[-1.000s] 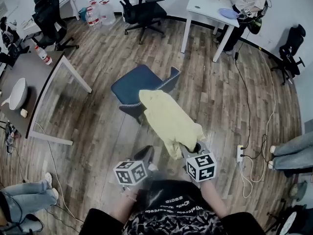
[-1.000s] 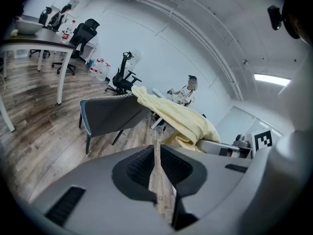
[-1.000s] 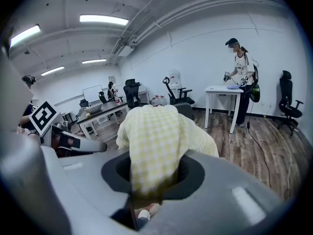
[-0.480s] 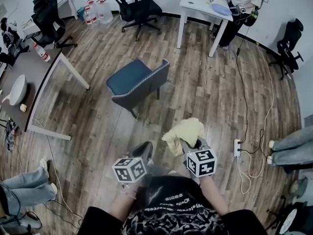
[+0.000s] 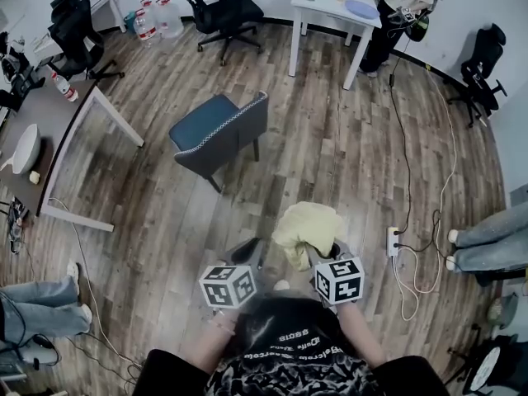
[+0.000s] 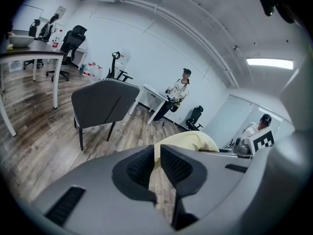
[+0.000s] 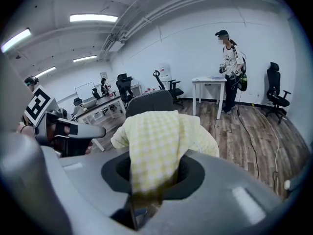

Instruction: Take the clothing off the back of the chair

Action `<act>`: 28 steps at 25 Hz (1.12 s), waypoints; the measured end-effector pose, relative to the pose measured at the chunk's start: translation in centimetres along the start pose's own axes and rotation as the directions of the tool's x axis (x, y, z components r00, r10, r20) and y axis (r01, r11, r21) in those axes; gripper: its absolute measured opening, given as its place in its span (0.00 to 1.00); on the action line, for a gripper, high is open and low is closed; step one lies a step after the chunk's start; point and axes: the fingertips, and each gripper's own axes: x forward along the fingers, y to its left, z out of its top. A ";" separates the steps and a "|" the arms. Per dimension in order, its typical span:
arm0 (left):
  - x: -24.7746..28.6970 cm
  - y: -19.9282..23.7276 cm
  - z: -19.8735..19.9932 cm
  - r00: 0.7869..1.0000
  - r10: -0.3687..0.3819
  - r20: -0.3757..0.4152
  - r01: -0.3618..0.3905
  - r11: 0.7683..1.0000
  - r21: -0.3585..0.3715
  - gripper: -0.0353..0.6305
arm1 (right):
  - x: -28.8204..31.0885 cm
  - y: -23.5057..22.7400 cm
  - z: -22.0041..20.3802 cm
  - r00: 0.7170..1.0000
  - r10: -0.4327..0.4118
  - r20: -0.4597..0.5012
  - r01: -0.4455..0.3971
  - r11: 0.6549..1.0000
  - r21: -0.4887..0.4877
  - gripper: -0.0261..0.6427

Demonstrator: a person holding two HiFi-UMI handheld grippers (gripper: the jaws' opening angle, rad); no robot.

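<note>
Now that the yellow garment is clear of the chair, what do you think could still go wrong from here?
1. Only the right hand-held gripper pinches the yellow garment, by one bunched fold; the rest hangs loose, so it may slip out.
2. The left hand-held gripper is empty, so nothing would catch the cloth if it did.
3. A power strip lies on the floor close by on the right; a step that way might trip on it.

White table at far wall, black office chair near it. Grey table at left bears a white bowl. Probable power strip on floor.
</note>
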 end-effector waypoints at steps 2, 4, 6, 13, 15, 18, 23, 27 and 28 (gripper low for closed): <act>0.3 -1.0 -0.9 1.000 0.001 -0.012 -0.001 1.000 0.015 0.12 | -0.7 -0.4 -0.7 1.000 0.000 -0.004 0.000 1.000 0.013 0.19; 0.4 -1.8 -1.4 1.000 0.008 -0.014 -0.008 1.000 0.023 0.12 | -1.3 -0.7 -1.3 1.000 0.002 -0.006 -0.002 0.999 0.032 0.18; 0.2 -2.1 -1.9 1.000 0.019 -0.015 -0.019 0.999 0.028 0.12 | -1.7 -0.7 -2.1 1.000 0.003 -0.013 -0.002 0.999 0.041 0.18; -0.3 -2.7 -4.0 0.998 0.056 -0.019 -0.056 0.998 0.021 0.12 | -2.5 -0.2 -4.3 0.998 0.040 -0.043 -0.041 0.999 -0.019 0.18; -0.5 -2.9 -4.1 0.998 0.063 -0.016 -0.063 0.998 0.019 0.12 | -2.6 0.0 -4.4 0.998 0.048 -0.044 -0.049 0.999 -0.021 0.18; -0.6 -3.2 -4.2 0.997 0.072 -0.013 -0.072 0.997 0.023 0.12 | -2.8 -0.2 -4.4 0.998 0.049 -0.042 -0.050 0.998 -0.024 0.18; -0.9 -2.9 -3.8 0.996 0.086 -0.002 -0.086 0.996 0.033 0.12 | -2.8 -0.6 -4.0 0.999 0.042 -0.030 -0.042 0.999 -0.016 0.18; -1.0 -2.8 -3.7 0.996 0.088 0.006 -0.088 0.996 0.022 0.12 | -2.9 -0.7 -3.6 0.999 0.048 -0.015 -0.048 0.999 -0.014 0.18; -0.9 -2.9 -3.7 0.996 0.087 0.005 -0.087 0.996 0.023 0.12 | -2.9 -0.7 -3.6 0.999 0.046 -0.015 -0.046 0.999 -0.017 0.18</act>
